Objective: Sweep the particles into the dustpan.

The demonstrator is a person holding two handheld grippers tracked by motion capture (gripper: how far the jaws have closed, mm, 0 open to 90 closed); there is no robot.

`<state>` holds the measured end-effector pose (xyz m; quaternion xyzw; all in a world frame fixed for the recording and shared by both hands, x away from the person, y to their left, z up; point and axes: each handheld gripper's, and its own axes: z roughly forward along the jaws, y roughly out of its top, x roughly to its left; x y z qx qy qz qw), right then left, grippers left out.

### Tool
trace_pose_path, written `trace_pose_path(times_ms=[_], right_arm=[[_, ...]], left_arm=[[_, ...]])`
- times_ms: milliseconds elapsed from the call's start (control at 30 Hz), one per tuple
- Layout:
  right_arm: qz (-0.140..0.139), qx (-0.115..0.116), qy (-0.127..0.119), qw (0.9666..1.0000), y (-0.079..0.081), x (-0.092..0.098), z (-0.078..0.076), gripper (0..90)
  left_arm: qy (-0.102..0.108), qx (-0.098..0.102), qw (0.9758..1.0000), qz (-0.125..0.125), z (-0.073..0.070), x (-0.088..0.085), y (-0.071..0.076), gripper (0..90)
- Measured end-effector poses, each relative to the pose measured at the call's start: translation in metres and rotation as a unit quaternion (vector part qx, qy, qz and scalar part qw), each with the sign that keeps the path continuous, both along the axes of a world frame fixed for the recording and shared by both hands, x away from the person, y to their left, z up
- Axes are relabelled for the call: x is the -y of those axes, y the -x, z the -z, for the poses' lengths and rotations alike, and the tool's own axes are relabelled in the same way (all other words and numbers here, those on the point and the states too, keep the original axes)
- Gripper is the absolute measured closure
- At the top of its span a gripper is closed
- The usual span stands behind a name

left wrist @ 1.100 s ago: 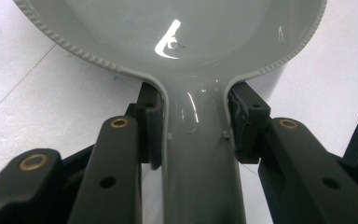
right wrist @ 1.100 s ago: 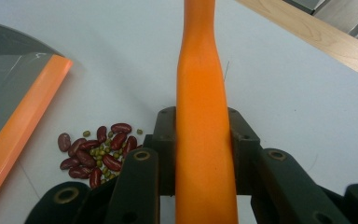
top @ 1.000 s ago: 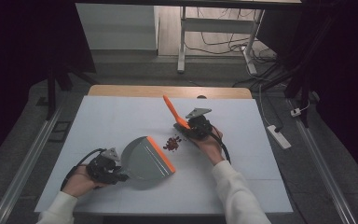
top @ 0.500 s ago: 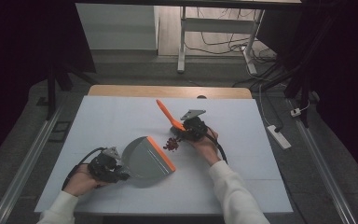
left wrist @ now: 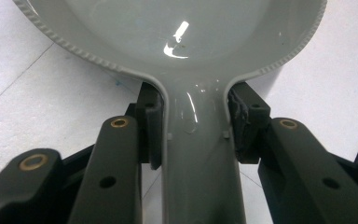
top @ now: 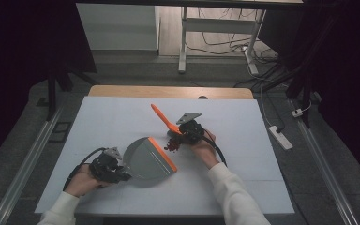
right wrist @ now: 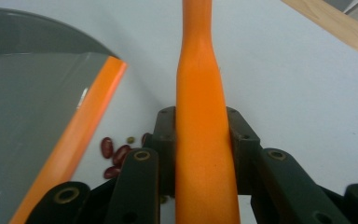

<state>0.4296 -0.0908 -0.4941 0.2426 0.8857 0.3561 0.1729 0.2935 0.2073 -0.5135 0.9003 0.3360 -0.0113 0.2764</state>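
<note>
A grey dustpan (top: 145,161) with an orange lip (top: 163,154) lies flat on the white table near the front. My left gripper (top: 121,174) is shut on its handle (left wrist: 198,158), whose sides the pads press while the pan (left wrist: 168,28) spreads out ahead. My right gripper (top: 182,131) is shut on the orange handle of a brush (top: 161,117), which slants up and to the left. The same orange handle (right wrist: 200,116) runs up between the jaws. A small heap of dark red beans (top: 172,146) lies just off the dustpan's lip, and the beans (right wrist: 114,154) show beside the lip (right wrist: 84,126).
The white table cover (top: 243,140) ends at a wooden strip (top: 168,91) along the far edge. Beyond it stand a desk frame (top: 183,42) and loose cables (top: 225,44) on the floor. A white power strip (top: 280,137) lies on the floor to the right.
My right gripper has shifted a little left and toward the person with the brush, and the orange handle has swung lower and further left. The left gripper and dustpan have stayed put.
</note>
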Motion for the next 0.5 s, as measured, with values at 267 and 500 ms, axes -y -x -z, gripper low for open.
trace_pose_path(times_ms=[267, 500], right_arm=[[-0.028, -0.008, 0.001, 0.9996, 0.015, -0.018, 0.0, 69.9], [-0.047, -0.016, -0.008, 0.9988, 0.025, -0.031, 0.001, 69.9]], left_arm=[[0.0, 0.0, 1.0, -0.001, 0.0, 0.0, 0.0, 61.6], [-0.002, 0.002, 1.0, -0.001, 0.0, 0.001, 0.001, 61.6]])
